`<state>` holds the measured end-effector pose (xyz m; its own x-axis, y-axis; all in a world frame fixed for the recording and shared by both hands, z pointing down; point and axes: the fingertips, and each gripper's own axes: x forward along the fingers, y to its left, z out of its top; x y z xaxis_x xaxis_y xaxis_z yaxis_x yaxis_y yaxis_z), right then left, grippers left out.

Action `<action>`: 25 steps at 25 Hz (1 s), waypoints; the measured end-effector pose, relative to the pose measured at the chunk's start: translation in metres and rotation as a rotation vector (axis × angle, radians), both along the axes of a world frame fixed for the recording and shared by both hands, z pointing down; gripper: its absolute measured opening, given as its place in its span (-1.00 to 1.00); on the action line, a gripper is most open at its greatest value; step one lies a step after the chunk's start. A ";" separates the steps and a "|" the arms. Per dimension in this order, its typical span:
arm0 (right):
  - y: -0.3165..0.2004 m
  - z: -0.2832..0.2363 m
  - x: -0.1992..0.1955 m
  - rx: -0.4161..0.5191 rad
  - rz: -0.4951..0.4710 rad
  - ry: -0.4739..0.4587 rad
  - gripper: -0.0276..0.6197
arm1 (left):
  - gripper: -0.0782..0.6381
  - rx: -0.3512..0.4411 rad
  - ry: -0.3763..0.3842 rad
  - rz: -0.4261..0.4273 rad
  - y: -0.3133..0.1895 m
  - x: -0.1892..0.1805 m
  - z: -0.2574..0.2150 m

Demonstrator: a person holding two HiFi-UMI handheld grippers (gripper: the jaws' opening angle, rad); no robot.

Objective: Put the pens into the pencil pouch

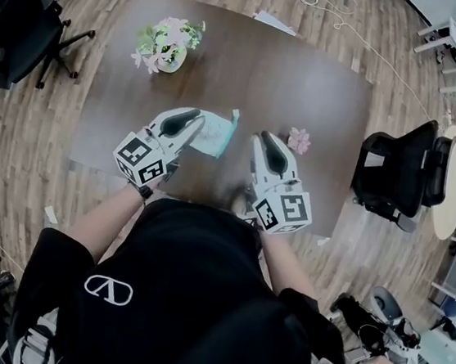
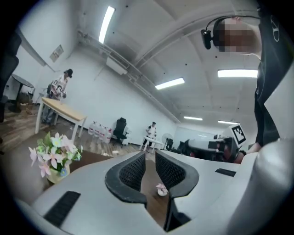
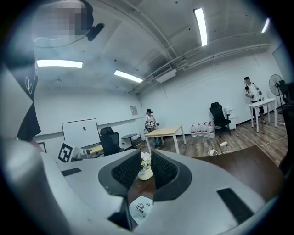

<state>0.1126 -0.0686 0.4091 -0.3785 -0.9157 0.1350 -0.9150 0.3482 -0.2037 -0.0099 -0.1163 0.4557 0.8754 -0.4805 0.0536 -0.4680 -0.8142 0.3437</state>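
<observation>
A pale teal pencil pouch [image 1: 215, 134] lies on the dark brown table [image 1: 315, 81], between my two grippers. It also shows as a white printed pouch [image 3: 140, 207] low under the right jaws. I see no pens in any view. My left gripper [image 1: 193, 117] is held above the table just left of the pouch; its jaws [image 2: 150, 167] stand a little apart with nothing between them. My right gripper [image 1: 264, 137] hovers just right of the pouch, its jaws [image 3: 148, 167] likewise slightly apart and empty.
A vase of pink and white flowers [image 1: 169, 46] stands at the table's far left. A small pink flower pot [image 1: 299, 140] sits right of the right gripper. Papers [image 1: 274, 22] lie at the far edge. Black office chairs stand at the right [image 1: 398, 173] and left [image 1: 20, 24].
</observation>
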 end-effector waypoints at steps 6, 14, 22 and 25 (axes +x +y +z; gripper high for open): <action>-0.001 -0.010 -0.017 0.030 -0.037 0.016 -0.75 | -0.72 0.136 0.002 -0.062 0.019 -0.026 -0.067; -0.002 -0.022 -0.028 0.091 -0.030 0.056 -0.91 | -0.77 0.219 -0.010 -0.082 0.027 -0.031 -0.090; 0.003 -0.027 -0.017 0.143 0.009 0.097 -0.91 | -0.77 0.274 -0.023 -0.115 0.021 -0.037 -0.096; 0.003 -0.026 -0.012 0.156 0.030 0.129 -0.92 | -0.77 0.298 -0.030 -0.129 0.021 -0.038 -0.098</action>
<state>0.1001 -0.0653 0.3827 -0.3398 -0.9398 0.0366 -0.9404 0.3388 -0.0298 -0.0481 -0.0954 0.3573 0.8061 -0.5861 -0.0814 -0.5805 -0.8100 0.0836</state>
